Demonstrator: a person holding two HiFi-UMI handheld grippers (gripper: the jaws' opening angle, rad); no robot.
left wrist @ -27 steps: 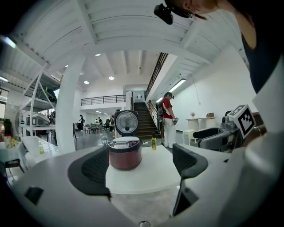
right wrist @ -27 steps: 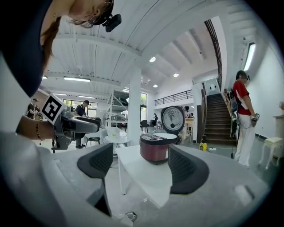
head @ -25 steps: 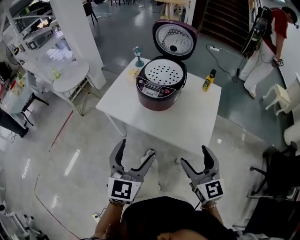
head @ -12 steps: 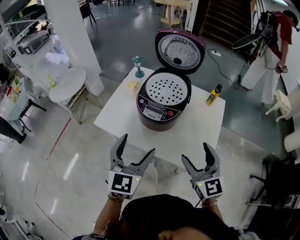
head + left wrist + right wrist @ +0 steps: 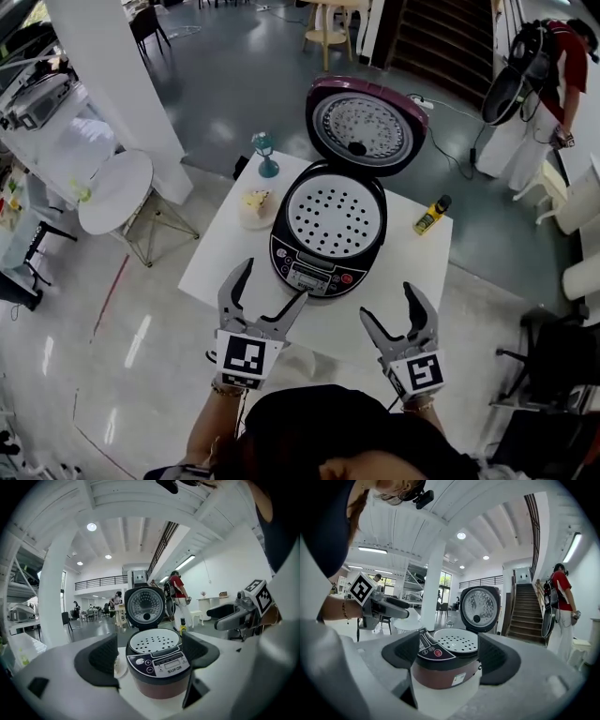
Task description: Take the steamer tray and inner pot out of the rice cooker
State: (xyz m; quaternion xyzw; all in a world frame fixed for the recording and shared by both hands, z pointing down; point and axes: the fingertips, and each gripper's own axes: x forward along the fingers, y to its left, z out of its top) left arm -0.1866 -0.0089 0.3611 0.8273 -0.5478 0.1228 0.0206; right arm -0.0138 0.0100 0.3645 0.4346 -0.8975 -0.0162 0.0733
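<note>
Ahead of you, the white surface [image 5: 405, 274] carries a yellow bottle [image 5: 431, 216] near its far right corner. A teal stemmed ornament [image 5: 266, 155] stands at its far left corner, with a small plate of pale food [image 5: 254, 206] just nearer. A round white table [image 5: 114, 192] stands left of the surface, and a person in red [image 5: 553, 84] stands beyond its right side.
</note>
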